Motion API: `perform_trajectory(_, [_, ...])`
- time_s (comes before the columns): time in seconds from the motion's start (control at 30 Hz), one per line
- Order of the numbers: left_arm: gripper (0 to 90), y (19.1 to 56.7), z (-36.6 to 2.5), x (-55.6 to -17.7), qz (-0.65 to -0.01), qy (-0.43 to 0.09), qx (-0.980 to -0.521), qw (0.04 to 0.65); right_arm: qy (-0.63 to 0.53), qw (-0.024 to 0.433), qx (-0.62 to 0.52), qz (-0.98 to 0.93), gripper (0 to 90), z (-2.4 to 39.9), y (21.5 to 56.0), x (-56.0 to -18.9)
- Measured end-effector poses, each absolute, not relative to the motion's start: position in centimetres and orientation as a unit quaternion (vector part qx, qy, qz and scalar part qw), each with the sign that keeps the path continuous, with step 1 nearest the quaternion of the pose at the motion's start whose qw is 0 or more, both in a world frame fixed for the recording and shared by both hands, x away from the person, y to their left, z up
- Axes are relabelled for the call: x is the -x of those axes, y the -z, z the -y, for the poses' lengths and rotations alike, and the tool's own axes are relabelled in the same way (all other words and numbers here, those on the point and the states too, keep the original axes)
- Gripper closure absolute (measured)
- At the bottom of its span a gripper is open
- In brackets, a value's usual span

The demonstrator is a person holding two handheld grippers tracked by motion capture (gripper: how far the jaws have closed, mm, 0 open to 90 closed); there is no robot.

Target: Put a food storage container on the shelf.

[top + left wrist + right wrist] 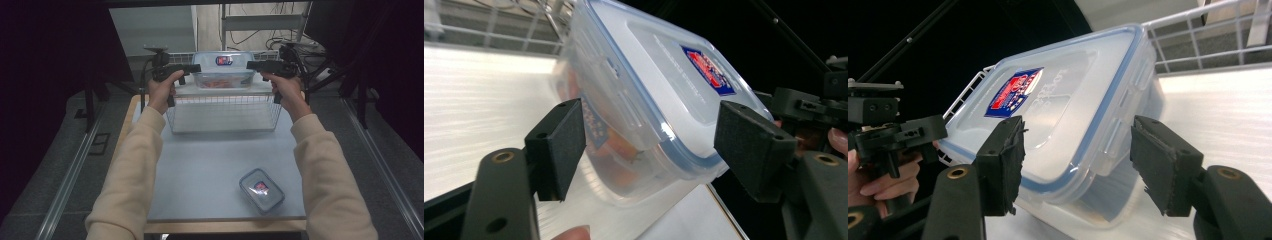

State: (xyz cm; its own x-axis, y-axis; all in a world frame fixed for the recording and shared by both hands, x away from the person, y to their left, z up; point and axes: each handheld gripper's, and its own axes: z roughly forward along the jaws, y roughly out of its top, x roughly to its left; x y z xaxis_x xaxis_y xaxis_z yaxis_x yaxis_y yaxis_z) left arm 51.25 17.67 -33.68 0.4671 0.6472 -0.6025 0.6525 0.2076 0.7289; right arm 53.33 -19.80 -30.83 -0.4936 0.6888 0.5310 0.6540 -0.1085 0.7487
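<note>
Two grippers, our left gripper and right gripper, flank the clear rectangular plastic box with a blue-sealed lid on the flat top of the white wire basket rack; both sets of jaws stand apart, pads off its walls. We judge it released, so we should back straight out without nudging it. Something orange-red shows inside; a second, smaller lidded clear box lies well in front of the rack.

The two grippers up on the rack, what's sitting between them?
In the high view, a clear lidded container with orange contents sits on the rack top, between the left gripper and right gripper.
</note>
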Motion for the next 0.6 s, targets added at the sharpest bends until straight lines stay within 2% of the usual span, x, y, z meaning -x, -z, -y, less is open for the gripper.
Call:
perform_trajectory(0.3, [29.2, 33.1, -18.5, -48.7, -0.499, -0.021, -0.637, 0.587, -0.563, 0.025, -0.482, -0.671, 39.9, 21.6, 30.7, -51.9])
perform_trajectory(0.4, [29.5, 33.2, -18.6, -47.9, -0.493, -0.025, -0.643, 0.585, -0.564, 0.032, -0.475, -0.674, 43.4, 22.1, 30.9, -51.2])
perform_trajectory(0.47, [30.1, 33.4, -18.6, -47.2, -0.488, -0.027, -0.648, 0.584, -0.565, 0.038, -0.468, -0.678, 48.6, 22.3, 31.0, -50.7])
perform_trajectory(0.6, [29.6, 33.6, -18.2, -46.0, -0.479, -0.029, -0.66, 0.578, -0.555, 0.066, -0.448, -0.697, 67.9, 22.4, 31.6, -49.4])
